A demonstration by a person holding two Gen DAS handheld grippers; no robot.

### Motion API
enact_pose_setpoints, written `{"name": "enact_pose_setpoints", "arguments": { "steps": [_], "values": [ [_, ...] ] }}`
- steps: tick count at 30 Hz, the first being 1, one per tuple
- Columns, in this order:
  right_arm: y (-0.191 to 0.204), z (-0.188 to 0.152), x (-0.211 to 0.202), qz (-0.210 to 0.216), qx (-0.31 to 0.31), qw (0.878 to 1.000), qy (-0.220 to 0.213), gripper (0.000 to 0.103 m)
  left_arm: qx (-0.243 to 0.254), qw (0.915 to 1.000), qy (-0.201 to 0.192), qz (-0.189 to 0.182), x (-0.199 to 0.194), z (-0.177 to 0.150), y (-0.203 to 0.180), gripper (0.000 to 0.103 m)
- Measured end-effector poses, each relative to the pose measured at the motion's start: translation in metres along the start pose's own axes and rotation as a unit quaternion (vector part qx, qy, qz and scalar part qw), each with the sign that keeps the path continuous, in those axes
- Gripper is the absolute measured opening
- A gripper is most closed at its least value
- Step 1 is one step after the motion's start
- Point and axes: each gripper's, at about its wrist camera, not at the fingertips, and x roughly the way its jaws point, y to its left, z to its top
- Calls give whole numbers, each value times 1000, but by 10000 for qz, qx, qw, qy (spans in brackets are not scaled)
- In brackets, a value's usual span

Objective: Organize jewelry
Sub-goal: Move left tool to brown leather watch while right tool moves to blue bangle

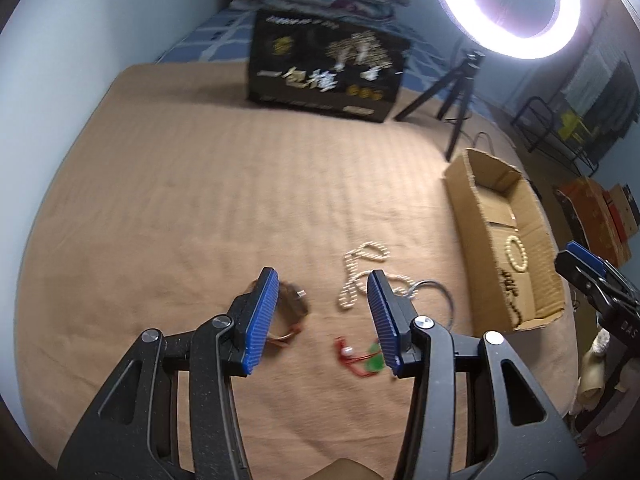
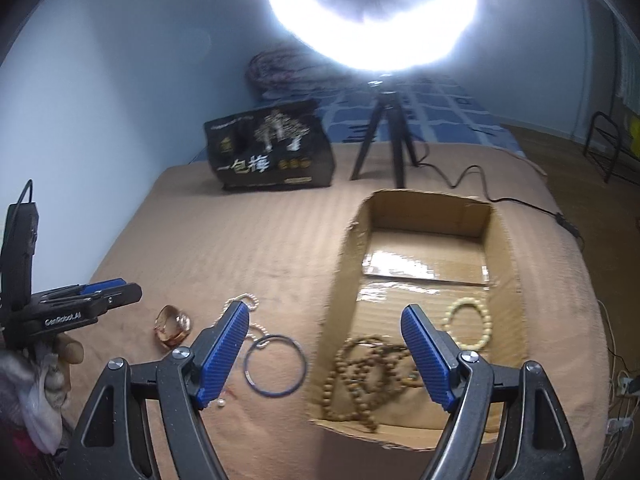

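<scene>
My left gripper (image 1: 323, 276) hangs open over the tan bedcover, nothing between its blue pads. Below it lie an amber bracelet (image 1: 292, 304), a pearl necklace (image 1: 364, 272), a thin bangle (image 1: 436, 296) and a red cord with a green stone (image 1: 360, 356). My right gripper (image 2: 325, 310) is open and empty above the left wall of the cardboard box (image 2: 500, 248). In the box lie brown wooden beads (image 2: 360, 376) and a cream bead bracelet (image 2: 468, 324). The bangle (image 2: 275, 366) and amber bracelet (image 2: 172, 326) lie left of the box, beside the left gripper (image 2: 132, 290).
A black printed box (image 1: 324, 68) stands at the far side of the bed. A lit ring light (image 1: 508, 8) on a small tripod (image 1: 452, 88) stands behind the cardboard box, its cable (image 2: 480, 184) trailing right. The bed's edge falls away just right of the box.
</scene>
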Motion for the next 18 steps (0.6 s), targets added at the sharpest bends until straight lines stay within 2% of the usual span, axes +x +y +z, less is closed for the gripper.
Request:
{"name": "enact_pose_setpoints", "arguments": {
  "steps": [10,12,14,18],
  "values": [
    [33,-2,25,396,-181,9983,377,80,-491,9981,363,80,22,-7,42,47],
    [40,-5,31,491,-274,9972,492,78,-570,9974,428,84,27,-8,47,47],
    [46,-8,37,577,-368,9956,643,71,-629,9967,514,88,34,-9,50,47],
    [59,-18,54,685,-511,9914,989,69,-680,9954,680,28,46,-12,52,47]
  ]
}}
